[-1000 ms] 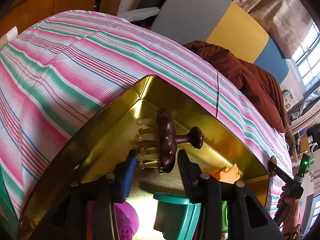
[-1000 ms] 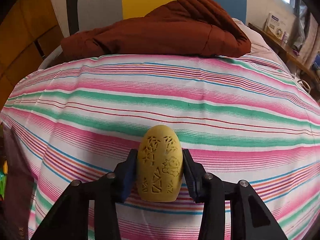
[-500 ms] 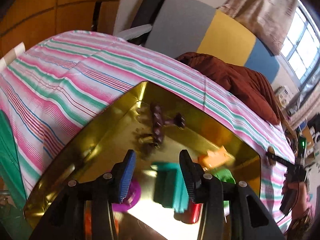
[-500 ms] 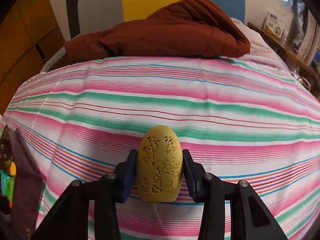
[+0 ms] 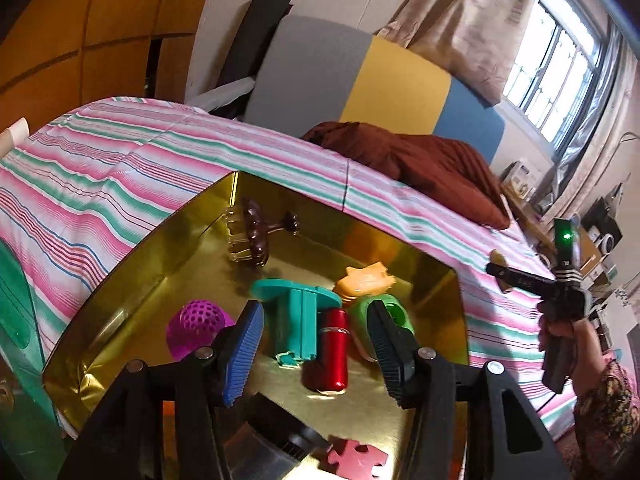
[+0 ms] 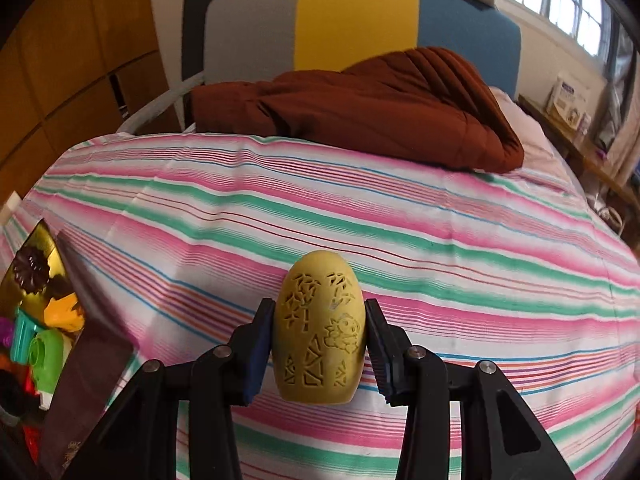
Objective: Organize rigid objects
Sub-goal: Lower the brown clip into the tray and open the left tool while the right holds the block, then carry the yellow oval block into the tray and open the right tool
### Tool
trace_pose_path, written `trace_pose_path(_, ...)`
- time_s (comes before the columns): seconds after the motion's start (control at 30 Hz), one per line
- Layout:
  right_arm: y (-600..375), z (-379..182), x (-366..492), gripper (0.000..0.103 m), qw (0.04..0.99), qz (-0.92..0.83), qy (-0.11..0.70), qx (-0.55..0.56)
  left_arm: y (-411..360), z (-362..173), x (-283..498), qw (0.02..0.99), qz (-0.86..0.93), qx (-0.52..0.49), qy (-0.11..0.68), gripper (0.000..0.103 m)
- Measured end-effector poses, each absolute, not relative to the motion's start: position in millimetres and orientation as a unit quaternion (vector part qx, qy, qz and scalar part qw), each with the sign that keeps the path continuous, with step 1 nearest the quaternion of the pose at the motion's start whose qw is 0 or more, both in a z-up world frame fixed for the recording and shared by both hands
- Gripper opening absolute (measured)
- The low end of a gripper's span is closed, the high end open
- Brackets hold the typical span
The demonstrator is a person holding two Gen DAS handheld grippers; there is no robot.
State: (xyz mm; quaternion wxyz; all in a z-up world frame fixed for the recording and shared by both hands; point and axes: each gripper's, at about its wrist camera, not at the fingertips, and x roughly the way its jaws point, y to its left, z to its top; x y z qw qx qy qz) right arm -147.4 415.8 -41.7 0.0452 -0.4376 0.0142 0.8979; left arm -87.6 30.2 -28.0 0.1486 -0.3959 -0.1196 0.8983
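Observation:
My left gripper (image 5: 314,320) hovers over a gold tray (image 5: 132,280), its jaws opening with nothing between them. A brown flower-headed piece (image 5: 256,232) lies in the tray's far corner. Nearer lie a teal stand (image 5: 296,312), a red cylinder (image 5: 334,344), a green piece (image 5: 362,316), an orange piece (image 5: 366,278), a purple ball (image 5: 198,322) and a pink puzzle piece (image 5: 356,458). My right gripper (image 6: 319,308) is shut on a yellow carved egg (image 6: 318,332) above the striped bedspread (image 6: 440,240). The gold tray (image 6: 38,240) shows at that view's left edge.
A brown quilted blanket (image 6: 360,108) is heaped at the head of the bed, before a grey, yellow and blue headboard (image 6: 356,20). A person's hand (image 5: 560,332) holds the other gripper right of the tray. A teal object (image 5: 16,320) stands at the tray's left.
The brown piece, between the left jaws a second ago, now lies loose in the tray corner. The left gripper has backed off and risen, jaws wider. The right gripper shifted, bringing the tray into view.

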Motion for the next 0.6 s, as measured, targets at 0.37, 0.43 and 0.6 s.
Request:
trace_pose_path(0.37, 375, -37, -138, 0.044, 0.007, 0.902, -0.003, -0.432, -7, 23, -42, 0.140, 0.922, -0.336, -0.134, 0.061)
trace_pose_path(0.43, 372, -36, -137, 0.044, -0.004, 0.901, 0.011, -0.435, -10, 27, -34, 0.141, 0.923, -0.332, -0.136, 0.061)
trace_pose_path(0.6, 354, -20, -117, 0.044, -0.033, 0.904, 0.028, -0.425, -13, 31, -21, 0.147, 0.922, -0.331, -0.139, 0.061)
